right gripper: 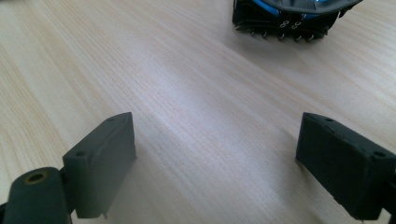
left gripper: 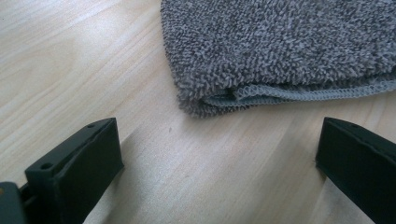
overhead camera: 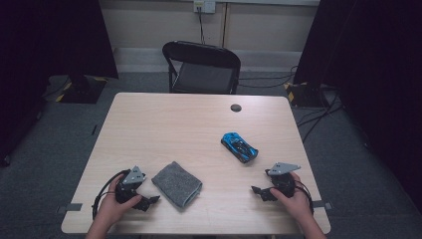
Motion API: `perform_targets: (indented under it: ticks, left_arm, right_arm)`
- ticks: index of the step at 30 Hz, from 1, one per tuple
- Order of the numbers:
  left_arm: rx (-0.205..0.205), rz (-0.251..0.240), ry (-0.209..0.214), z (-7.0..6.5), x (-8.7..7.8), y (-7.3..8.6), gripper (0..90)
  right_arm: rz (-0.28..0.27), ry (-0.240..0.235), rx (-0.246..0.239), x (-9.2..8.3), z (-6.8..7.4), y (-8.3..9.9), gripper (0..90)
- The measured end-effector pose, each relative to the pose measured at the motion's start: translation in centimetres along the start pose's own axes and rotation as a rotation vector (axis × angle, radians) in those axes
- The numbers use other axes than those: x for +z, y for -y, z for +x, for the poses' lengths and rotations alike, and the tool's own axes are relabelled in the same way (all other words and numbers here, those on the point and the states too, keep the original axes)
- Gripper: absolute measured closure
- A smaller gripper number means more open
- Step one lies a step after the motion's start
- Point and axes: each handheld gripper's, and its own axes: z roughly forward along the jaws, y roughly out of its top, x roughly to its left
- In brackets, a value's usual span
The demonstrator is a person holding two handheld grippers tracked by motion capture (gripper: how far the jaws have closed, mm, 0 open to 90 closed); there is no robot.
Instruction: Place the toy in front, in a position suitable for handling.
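The left gripper (overhead camera: 149, 200) rests low at the near left of the counter (overhead camera: 164, 124), its jaws spread wide and released with bare wood between them. In the left gripper view the two black jaws stand far apart at the bottom corners, and the folded grey towel (left gripper: 280, 51) lies just ahead of them, its stitched hem facing the jaws, near but apart from them. From the high view the grey towel (overhead camera: 177, 184) sits flat on the counter just to the right of the left gripper.

The right gripper (overhead camera: 259, 191) lies at the near right of the counter, held by the person's right hand (overhead camera: 293, 201), its jaws likewise released and wide, nothing between them. In the right gripper view bare wood fills the gap, and the rear end of the blue toy car (right gripper: 292, 16) shows farther ahead, well clear of the jaws. In the high view the blue toy car (overhead camera: 239, 147) stands on its wheels, set diagonally, right of the counter's middle and beyond the right gripper.

The left hand (overhead camera: 113, 206) grips the left gripper. A black chair (overhead camera: 201, 67) stands behind the counter's far edge.
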Motion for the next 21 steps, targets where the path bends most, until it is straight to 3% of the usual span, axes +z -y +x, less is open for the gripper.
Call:
perform_targets:
  ticks: [8, 21]
  left_arm:
    - [0.026, -0.001, 0.025, 0.32, -0.14, 0.12, 0.0]
    - [0.024, 0.000, 0.023, 0.29, -0.10, 0.10, 0.0]
  right_arm:
    - [0.001, -0.006, -0.004, 0.00, -0.13, -0.01, 11.3]
    - [-0.004, -0.005, -0.002, -0.01, -0.29, -0.03, 12.7]
